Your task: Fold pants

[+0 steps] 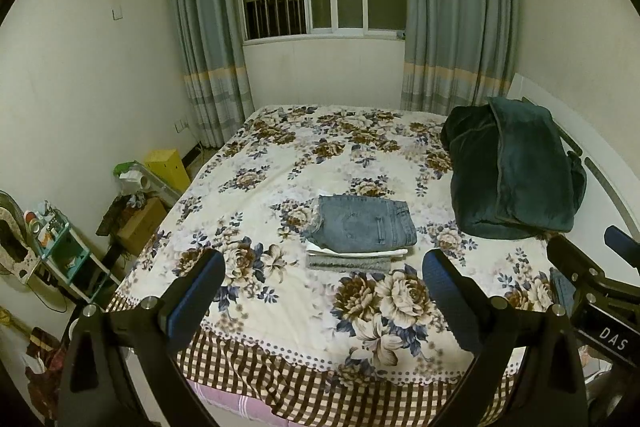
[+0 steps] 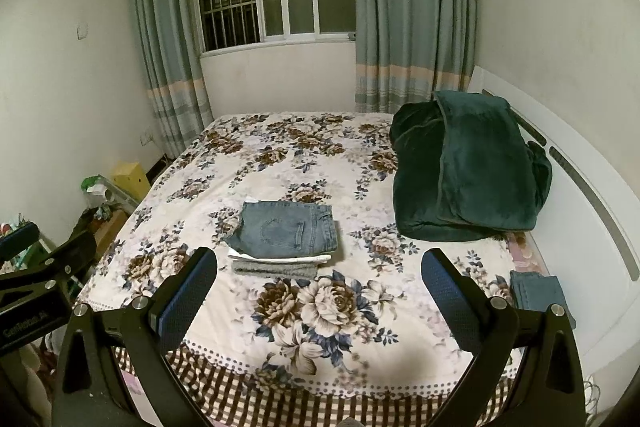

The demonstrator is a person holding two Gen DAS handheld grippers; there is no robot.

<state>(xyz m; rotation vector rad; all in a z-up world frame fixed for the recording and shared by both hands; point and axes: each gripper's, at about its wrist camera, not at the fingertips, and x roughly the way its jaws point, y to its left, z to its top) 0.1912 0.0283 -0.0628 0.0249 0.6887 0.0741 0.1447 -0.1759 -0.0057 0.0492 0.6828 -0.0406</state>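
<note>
A folded pair of blue jeans lies on top of a small stack of folded white and grey garments in the middle of the flowered bed. It also shows in the right wrist view. My left gripper is open and empty, held above the near part of the bed, short of the stack. My right gripper is open and empty, at a similar height to the right. Another folded denim piece lies at the bed's near right edge.
A bulky dark green blanket sits at the right side of the bed by the white headboard. Boxes and clutter stand on the floor left of the bed. A window and curtains are at the back.
</note>
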